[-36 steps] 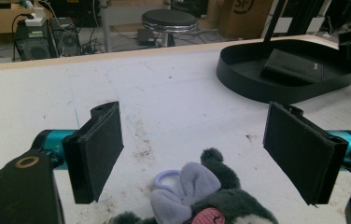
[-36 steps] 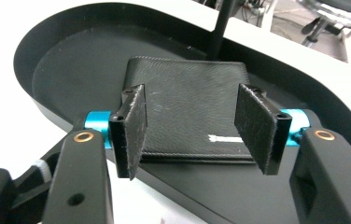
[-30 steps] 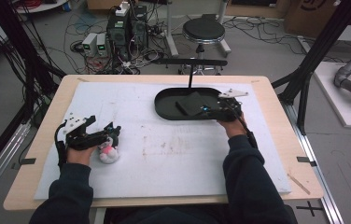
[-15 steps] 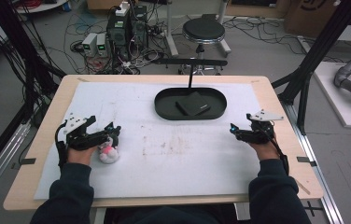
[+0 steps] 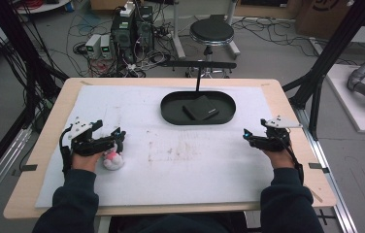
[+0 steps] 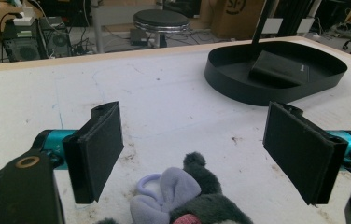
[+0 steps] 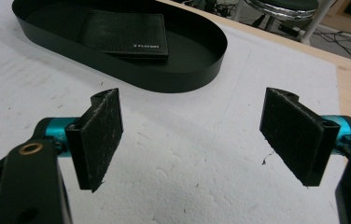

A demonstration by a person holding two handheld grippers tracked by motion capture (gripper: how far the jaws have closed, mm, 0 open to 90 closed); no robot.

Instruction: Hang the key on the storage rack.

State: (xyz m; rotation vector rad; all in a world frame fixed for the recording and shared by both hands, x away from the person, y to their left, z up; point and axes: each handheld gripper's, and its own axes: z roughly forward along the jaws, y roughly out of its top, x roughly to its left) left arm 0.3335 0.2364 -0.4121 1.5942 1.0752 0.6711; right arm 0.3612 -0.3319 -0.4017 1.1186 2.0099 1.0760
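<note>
High view. A person sits at a wooden table (image 5: 287,97) covered by a white mat (image 5: 171,170). A black oval tray (image 5: 171,109) stands at the far middle of the mat, and a black wallet (image 5: 201,108) lies flat inside it. The left gripper (image 5: 118,137) rests at the near left, its tips over a small plush toy (image 5: 112,160) that lies on the mat, not in the tray. The right gripper (image 5: 245,137) rests at the near right, well apart from the tray, with bare mat under it.

Left gripper view. The two black jaws stand wide apart, and no pad presses on anything. The plush toy (image 6: 187,200), grey and lilac, lies low between them, just in front of the camera and nearer the left pad than the right; whether that pad brushes it cannot be told. The tray (image 6: 239,88) lies farther off at the upper right, the wallet (image 6: 281,70) inside it.

Right gripper view. The jaws stand wide apart and hold nothing; they have just been opening, and only white mat (image 7: 187,177) lies between them. The tray (image 7: 197,70) sits ahead, the wallet (image 7: 127,35) flat on its floor.

Progress, as a judgement. The wallet appears already placed in the tray, and the right gripper is free. The plush toy appears to be the remaining item: it is framed by the left jaws but not yet gripped, so closing, lifting and carrying to the tray are probably left.
</note>
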